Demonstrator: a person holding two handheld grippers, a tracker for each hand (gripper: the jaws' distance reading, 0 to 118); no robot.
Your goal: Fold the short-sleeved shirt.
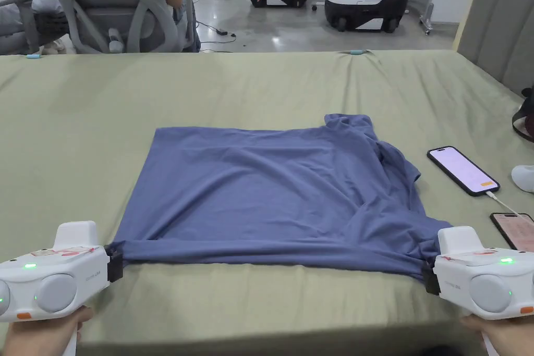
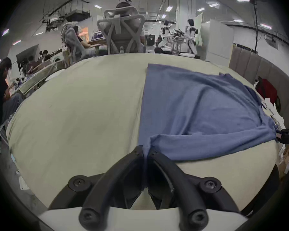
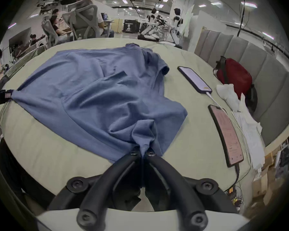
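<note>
The blue shirt (image 1: 271, 190) lies spread on the green-covered bed (image 1: 261, 86), its near edge pulled taut between both tools. The left gripper (image 1: 113, 263) is clamped on the near left corner, the right gripper (image 1: 428, 278) on bunched cloth at the near right (sleeve end). Two phones (image 1: 463, 170) lie to the right, just beside it.

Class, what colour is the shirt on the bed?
Plain blue shirt, no pattern; the head view shows it best.
</note>
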